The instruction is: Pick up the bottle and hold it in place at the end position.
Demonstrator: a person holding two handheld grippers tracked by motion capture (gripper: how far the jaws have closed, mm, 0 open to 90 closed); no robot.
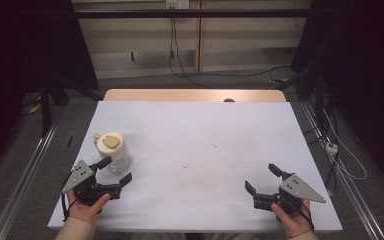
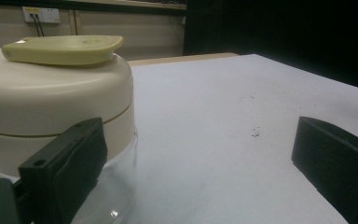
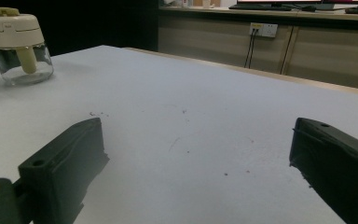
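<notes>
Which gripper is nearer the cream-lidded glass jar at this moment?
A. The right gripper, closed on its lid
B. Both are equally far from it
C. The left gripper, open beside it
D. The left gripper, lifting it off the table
C. In the high view the left gripper sits open right by the jar, which stands on the table; the right gripper is open far across the sheet.

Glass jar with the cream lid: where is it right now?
In the high view the jar stands upright on the left side of the white table, just ahead of the open left gripper, one jaw right beside its glass.
</notes>
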